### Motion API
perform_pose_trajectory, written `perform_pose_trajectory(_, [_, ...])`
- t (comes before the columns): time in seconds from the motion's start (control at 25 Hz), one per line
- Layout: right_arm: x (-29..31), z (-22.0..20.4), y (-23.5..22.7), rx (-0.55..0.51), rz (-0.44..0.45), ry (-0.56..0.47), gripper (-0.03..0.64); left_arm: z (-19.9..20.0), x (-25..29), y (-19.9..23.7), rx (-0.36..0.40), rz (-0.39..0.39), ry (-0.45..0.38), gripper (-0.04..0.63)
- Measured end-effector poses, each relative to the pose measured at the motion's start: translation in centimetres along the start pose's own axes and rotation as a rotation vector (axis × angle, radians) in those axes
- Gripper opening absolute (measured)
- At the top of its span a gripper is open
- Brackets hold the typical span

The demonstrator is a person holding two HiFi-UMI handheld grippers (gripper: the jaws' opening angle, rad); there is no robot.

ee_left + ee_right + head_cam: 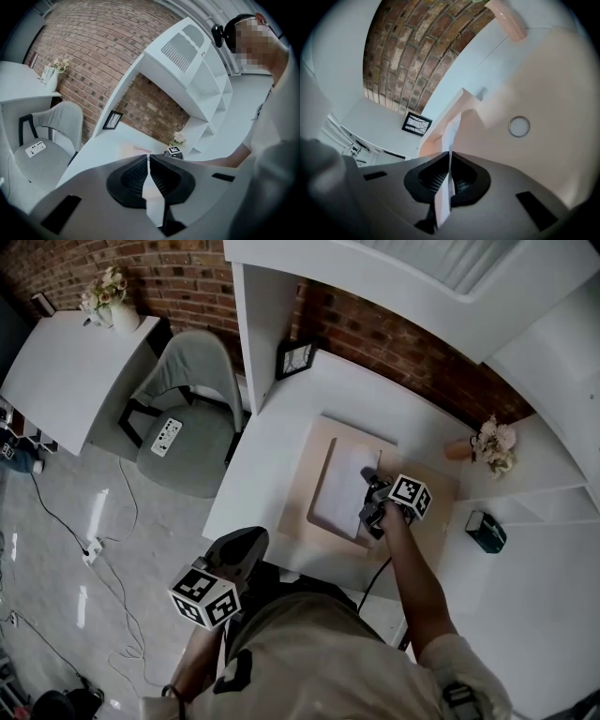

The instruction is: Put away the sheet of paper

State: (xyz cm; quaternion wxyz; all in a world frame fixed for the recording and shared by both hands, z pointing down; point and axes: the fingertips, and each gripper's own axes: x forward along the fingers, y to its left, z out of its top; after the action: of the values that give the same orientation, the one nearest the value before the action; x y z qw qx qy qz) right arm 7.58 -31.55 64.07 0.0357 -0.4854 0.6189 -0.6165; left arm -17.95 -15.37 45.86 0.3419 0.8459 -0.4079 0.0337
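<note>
The white sheet of paper (pixel 339 486) lies on a pale pink mat (pixel 433 526) in the middle of the white desk (pixel 272 442). My right gripper (pixel 373 505) is at the sheet's right edge and is shut on it. In the right gripper view the sheet (pixel 451 136) stands edge-on, pinched between the jaws of my right gripper (pixel 449 161). My left gripper (pixel 247 542) hangs off the desk's front edge near the person's body. In its own view my left gripper (pixel 149 160) is shut with nothing in it.
A black picture frame (pixel 294 358) stands at the desk's back left, and a pink vase with flowers (pixel 489 444) at the back right. White shelves on the right hold a teal object (pixel 486 531). A grey chair (pixel 192 413) stands left of the desk. A small ring (pixel 519 126) lies on the mat.
</note>
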Motion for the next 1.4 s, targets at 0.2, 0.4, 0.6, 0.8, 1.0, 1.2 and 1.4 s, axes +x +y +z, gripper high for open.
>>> perform_pose_trajectory(0.2, [0.3, -0.1, 0.3, 0.005, 0.002, 0.0, 0.028, 0.0, 0.1, 0.2, -0.004, -0.003, 0.004, 0.028])
perform_pose_trajectory(0.4, [0.5, -0.2, 0.5, 0.008, -0.003, 0.006, 0.028, 0.3, 0.3, 0.5, -0.008, -0.004, 0.006, 0.028])
perform_pose_trajectory(0.6, [0.6, 0.0, 0.5, -0.001, -0.004, 0.005, 0.028, 0.3, 0.4, 0.7, -0.009, -0.004, 0.003, 0.028])
perform_pose_trajectory(0.8, [0.7, -0.1, 1.0, -0.069, -0.016, 0.023, 0.028, 0.2, 0.4, 0.7, -0.016, -0.002, 0.008, 0.028])
perform_pose_trajectory(1.0, [0.6, -0.1, 1.1, -0.135, -0.027, 0.042, 0.029, 0.1, 0.5, 0.6, -0.014, -0.003, 0.011, 0.028])
perform_pose_trajectory(1.2, [0.1, -0.3, 1.1, -0.151, -0.018, 0.075, 0.071, 0.1, 0.7, 0.4, -0.01, -0.009, 0.011, 0.028])
perform_pose_trajectory(1.4, [-0.3, -0.5, 1.5, -0.151, 0.013, 0.107, 0.137, 0.2, 0.6, 0.2, -0.008, -0.012, 0.011, 0.028])
